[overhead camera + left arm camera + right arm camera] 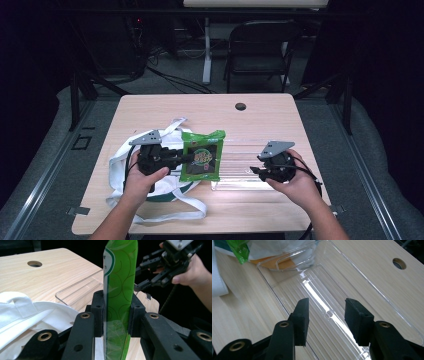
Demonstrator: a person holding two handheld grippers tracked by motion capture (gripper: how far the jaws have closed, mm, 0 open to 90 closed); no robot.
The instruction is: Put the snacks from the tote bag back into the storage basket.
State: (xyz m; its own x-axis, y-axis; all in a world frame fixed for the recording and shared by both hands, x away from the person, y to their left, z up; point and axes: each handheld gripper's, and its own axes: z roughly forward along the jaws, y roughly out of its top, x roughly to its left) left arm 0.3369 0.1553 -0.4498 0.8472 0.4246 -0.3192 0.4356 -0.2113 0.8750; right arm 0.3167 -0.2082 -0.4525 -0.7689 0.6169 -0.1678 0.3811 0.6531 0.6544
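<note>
Left gripper (172, 159) has its jaws clamped on the edge of a green snack bag (202, 155), held above the near-left corner of the clear tray (260, 150). Right gripper (257, 171) hovers over the tray's near edge, jaws part open and empty. To do it well: keep the pinch firm and lower the bag flat inside the tray walls. White tote bag (120, 165) lies left of the tray, under the snack bag; its straps could snag.
</note>
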